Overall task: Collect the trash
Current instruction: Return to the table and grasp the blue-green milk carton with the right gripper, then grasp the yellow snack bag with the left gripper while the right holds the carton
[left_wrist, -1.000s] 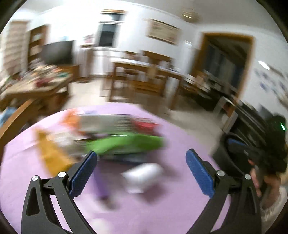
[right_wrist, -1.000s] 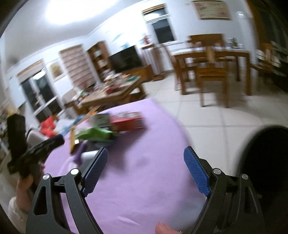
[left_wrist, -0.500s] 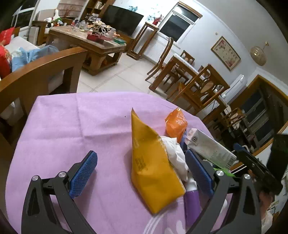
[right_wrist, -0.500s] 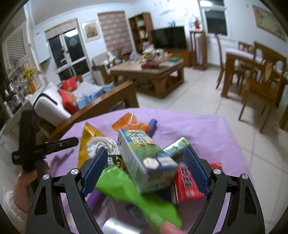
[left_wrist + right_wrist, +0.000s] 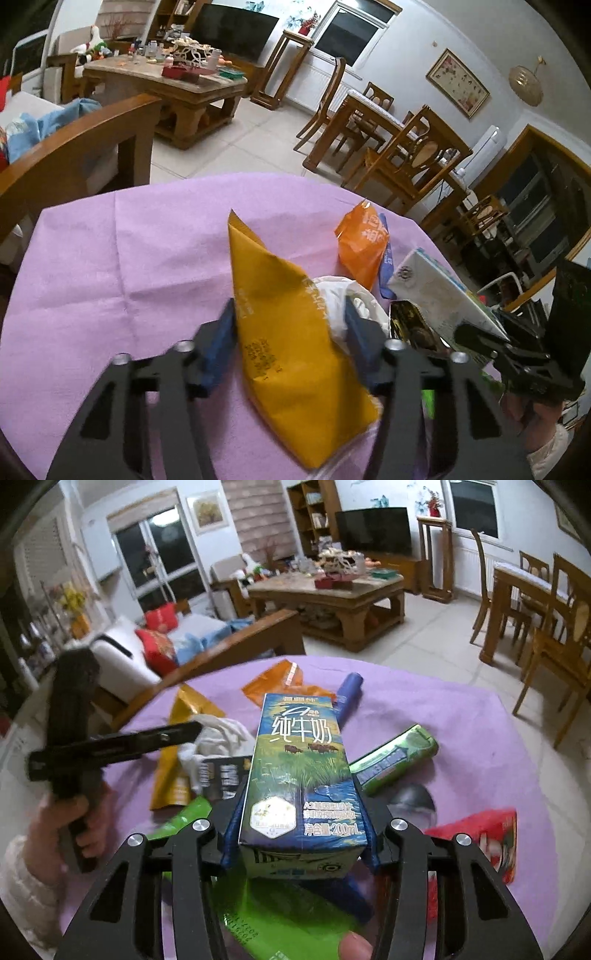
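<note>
Trash is heaped on a purple-clothed table (image 5: 110, 258) in a tiled living room. A yellow bag (image 5: 291, 332) is being closed on by the left gripper (image 5: 288, 338), a milk carton (image 5: 301, 771) by the right gripper (image 5: 299, 834).

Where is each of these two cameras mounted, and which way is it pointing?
Left wrist view: rides on the left gripper, looking down along its fingers at the yellow bag between the closing jaws; the right gripper and its hand show at right.
Right wrist view: rides on the right gripper, looking down at the milk carton between its closing jaws; the left hand shows at left.
Both share the purple tablecloth, yellow bag, milk carton and orange wrapper.
</note>
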A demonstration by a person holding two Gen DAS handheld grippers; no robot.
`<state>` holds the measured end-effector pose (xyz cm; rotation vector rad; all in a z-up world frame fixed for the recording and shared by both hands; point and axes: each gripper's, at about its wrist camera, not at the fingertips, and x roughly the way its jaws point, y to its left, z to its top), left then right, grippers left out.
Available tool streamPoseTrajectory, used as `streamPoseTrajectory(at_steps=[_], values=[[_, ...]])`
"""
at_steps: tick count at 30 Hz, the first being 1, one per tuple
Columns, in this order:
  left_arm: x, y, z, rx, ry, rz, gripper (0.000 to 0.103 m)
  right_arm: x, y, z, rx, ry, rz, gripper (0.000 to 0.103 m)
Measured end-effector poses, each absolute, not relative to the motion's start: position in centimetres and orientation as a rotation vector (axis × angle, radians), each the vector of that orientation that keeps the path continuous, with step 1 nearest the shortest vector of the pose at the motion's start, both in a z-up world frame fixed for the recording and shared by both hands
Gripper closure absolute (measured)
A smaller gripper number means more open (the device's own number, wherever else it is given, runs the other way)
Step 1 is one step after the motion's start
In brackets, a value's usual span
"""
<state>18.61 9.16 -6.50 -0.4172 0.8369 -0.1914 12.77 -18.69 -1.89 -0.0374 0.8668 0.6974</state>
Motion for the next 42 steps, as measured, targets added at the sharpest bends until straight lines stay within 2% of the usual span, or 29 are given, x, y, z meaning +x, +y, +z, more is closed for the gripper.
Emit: streamPoseTrajectory(at_steps=[4,10,15,29,32,34,36,42], values=[[17.9,9.4,-6.6,-0.431,0.824,-0.224,0.059,10.7,-20.0,-0.1,0.050,0.817,0.720,0.054],[15.4,10.0,-4.4,-0.424,0.696,-0.213,0.060,6.0,-23.1,3.4,0.163,0.717,0.740,0.054],[13.0,10.4,-3.1,-0.441,0.637,-0.225,0.060,1.9,-26.3,4.2,0.228,0.683,0.725,0.054],[7.6,7.4,-3.6,-0.294,0.772,-0.345,0.059,-3.8,-28.6,1.0,0.258,0.755,0.727,0.053],[6.8,7.6,-3.9,-0.289,0.802,-0.349,0.051,-4.6,-28.8,0.7,0.255,0.762,0.730,0.053],[6.2,7.7,-4.2,-0.278,0.817,-0.335,0.034,-4.8,-28.7,0.5,0.244,0.763,0.726,0.053],[6.1,8.0,-4.4,-0.285,0.821,-0.331,0.031,-5.3,-28.7,0.2,0.238,0.769,0.723,0.053],[7.2,9.7,-5.3,-0.421,0.833,-0.337,0.032,-6.5,-28.2,0.1,0.232,0.772,0.733,0.053]])
